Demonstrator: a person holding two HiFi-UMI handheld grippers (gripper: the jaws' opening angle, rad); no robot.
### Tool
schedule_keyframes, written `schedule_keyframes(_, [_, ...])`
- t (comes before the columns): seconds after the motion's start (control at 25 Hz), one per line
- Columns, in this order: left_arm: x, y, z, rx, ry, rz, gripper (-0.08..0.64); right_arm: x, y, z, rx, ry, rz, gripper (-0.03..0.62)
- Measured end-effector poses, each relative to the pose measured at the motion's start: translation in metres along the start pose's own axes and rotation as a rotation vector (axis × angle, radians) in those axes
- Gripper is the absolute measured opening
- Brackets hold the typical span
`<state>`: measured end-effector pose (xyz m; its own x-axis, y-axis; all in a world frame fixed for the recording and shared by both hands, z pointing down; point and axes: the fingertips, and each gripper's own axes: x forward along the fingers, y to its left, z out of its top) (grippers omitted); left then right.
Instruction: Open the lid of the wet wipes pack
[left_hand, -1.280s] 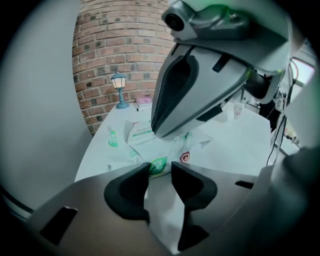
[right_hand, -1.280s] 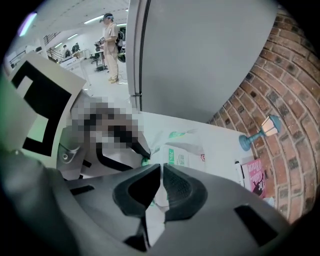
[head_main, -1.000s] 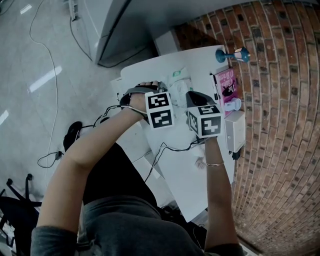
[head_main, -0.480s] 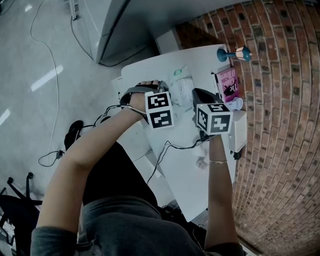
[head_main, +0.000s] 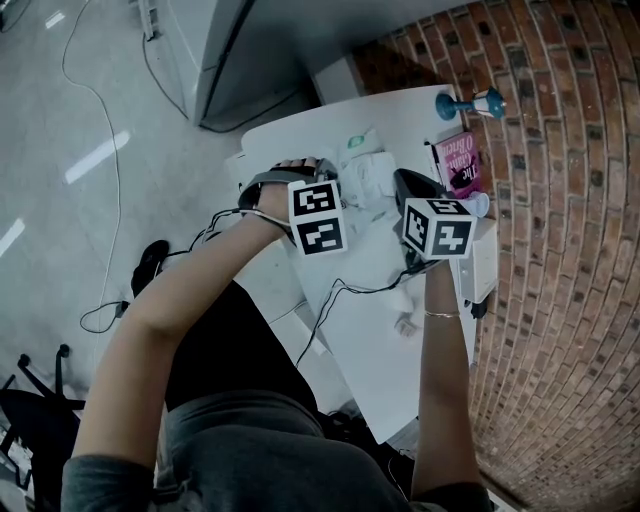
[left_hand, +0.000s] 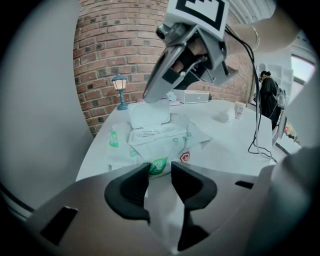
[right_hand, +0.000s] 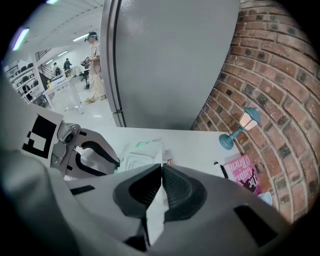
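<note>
At the pack (left_hand: 156, 141), left gripper view alone shows lid (left_hand: 148, 114) upright.

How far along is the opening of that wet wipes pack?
Nearly there. Done: the lid stands upright, lifted off the top of the wet wipes pack. In hand: the right gripper pinches the lid's top edge, while the left gripper clamps the pack's near end on the table. Left: probably only folding the lid fully back and letting go.
</note>
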<state>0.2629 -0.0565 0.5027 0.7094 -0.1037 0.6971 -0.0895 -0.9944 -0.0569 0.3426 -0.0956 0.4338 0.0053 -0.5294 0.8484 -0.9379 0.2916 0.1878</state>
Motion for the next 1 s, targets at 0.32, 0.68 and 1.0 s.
schedule_keyframes(0.32, [0.0,0.0,0.0,0.0,0.002,0.003,0.152,0.003,-0.008,-0.002,0.028,-0.019,0.018,0.017])
schedule_keyframes(0.68, [0.0,0.001,0.0,0.002,-0.003,0.001,0.152,0.011,-0.021,-0.004,0.062,-0.026,0.018,0.021])
schedule_keyframes(1.0, [0.002,0.001,0.0,-0.002,-0.002,-0.005,0.152,0.02,-0.032,-0.009,0.079,-0.016,0.004,0.026])
